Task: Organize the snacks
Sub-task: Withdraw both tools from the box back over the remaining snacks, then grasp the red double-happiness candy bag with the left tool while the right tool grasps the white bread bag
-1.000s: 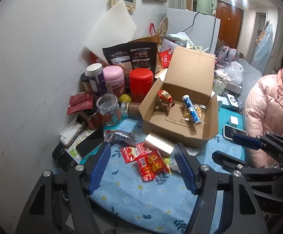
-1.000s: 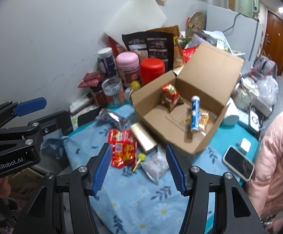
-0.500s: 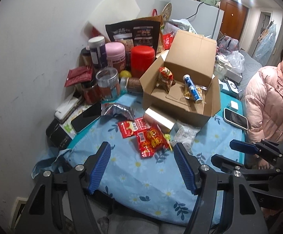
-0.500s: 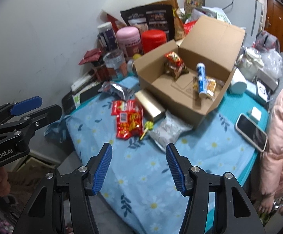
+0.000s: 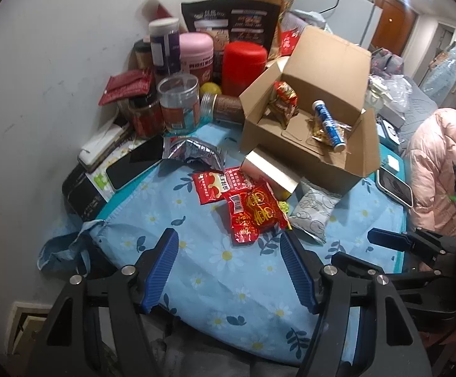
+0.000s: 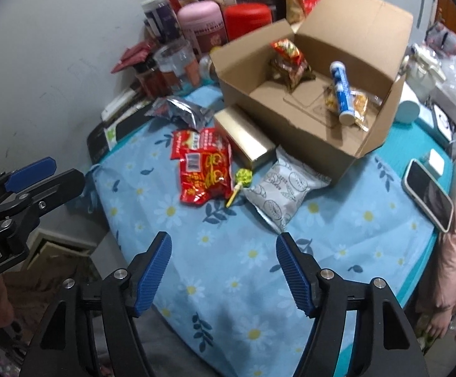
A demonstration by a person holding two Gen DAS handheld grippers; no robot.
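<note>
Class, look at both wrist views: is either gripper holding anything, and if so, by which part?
Nothing is held. The left gripper and right gripper both stand open above the blue floral tablecloth.

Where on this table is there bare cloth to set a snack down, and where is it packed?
Free: the near strip of floral tablecloth between the red snack packets and the table's front edge, and the cloth between the white patterned packet and the phone. Crowded: the jars along the wall and the ground before the cardboard box.
</note>
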